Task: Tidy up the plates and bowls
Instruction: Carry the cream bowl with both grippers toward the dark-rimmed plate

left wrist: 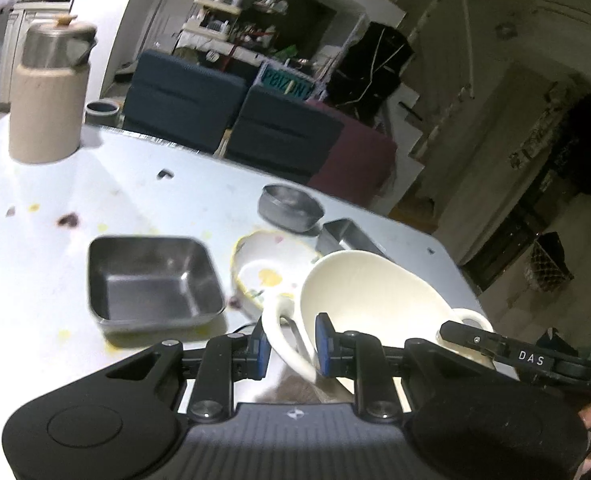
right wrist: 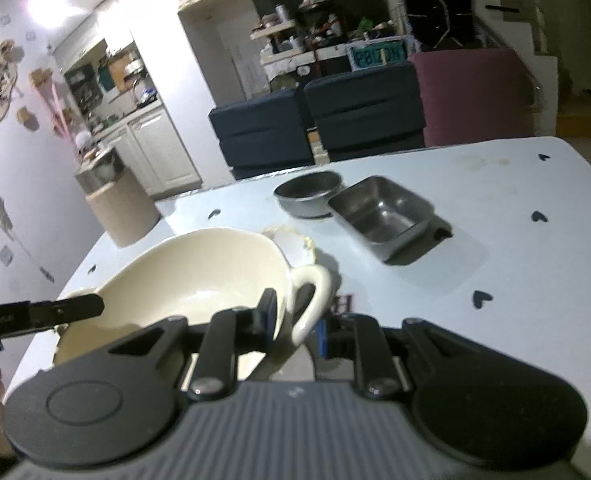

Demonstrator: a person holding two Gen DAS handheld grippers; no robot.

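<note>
A cream bowl [left wrist: 367, 292] with a loop handle on each side hangs tilted over the pale blue table [left wrist: 95, 184]. My left gripper [left wrist: 293, 340] is shut on its near handle [left wrist: 285, 332], blue pads on either side of the loop. One of my right gripper's fingers [left wrist: 479, 340] reaches the far handle [left wrist: 471, 316]. In the right wrist view my right gripper [right wrist: 295, 324] is shut on that handle [right wrist: 313, 300] of the bowl [right wrist: 199, 272], and a left gripper finger [right wrist: 67, 308] shows across the rim. A floral plate [left wrist: 271, 268] lies just beyond the bowl.
A square steel tray [left wrist: 151, 280] lies left of the plate. A round steel bowl [right wrist: 309, 194] and a steel tray [right wrist: 381, 210] stand side by side farther back. A beige canister [left wrist: 49, 96] stands at the far left corner. Blue chairs [right wrist: 315, 120] line the far edge.
</note>
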